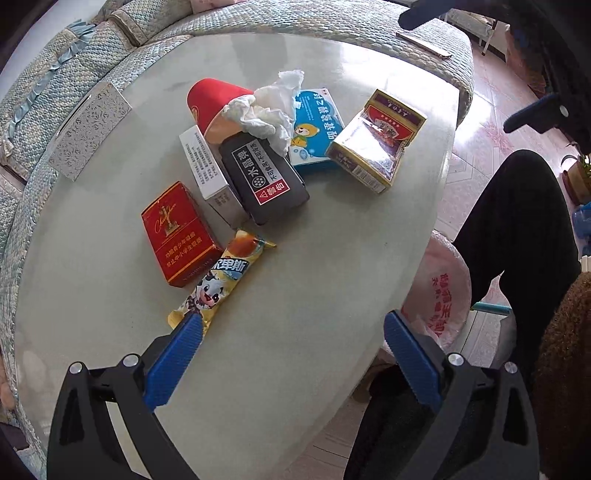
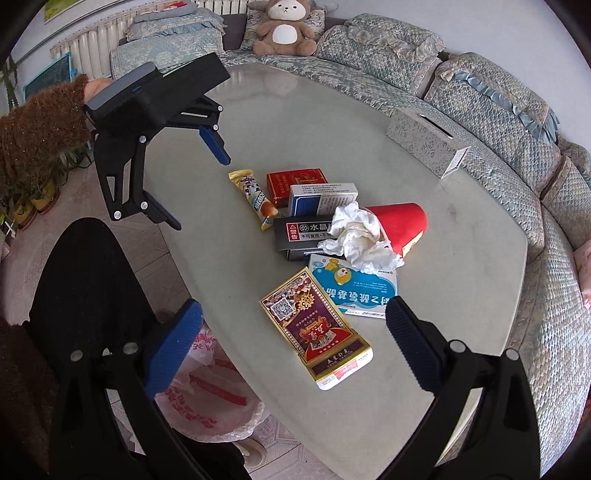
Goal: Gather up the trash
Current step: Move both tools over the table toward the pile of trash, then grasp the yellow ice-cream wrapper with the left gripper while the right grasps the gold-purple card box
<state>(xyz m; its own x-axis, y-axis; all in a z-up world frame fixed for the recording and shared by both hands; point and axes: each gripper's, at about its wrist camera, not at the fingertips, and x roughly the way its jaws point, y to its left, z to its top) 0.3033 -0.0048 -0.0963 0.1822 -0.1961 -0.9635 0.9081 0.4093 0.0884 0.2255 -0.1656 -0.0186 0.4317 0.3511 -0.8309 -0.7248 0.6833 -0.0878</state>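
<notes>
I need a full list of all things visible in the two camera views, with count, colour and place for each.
table: 1, pale grey, centre
paper cup: 1, red, lying on its side
crumpled tissue: 1, white, at the cup's mouth
black box: 1, under the tissue
white box: 1, beside the black box
red pack: 1, table
snack wrapper: 1, yellow
blue-white box: 1
gold pack: 1, near edge
tissue box: 1, silver
plastic bag: 1, pink-white, floor
sofa: 1, blue-green
plush toy: 1, brown
left gripper: open
right gripper: open
</notes>
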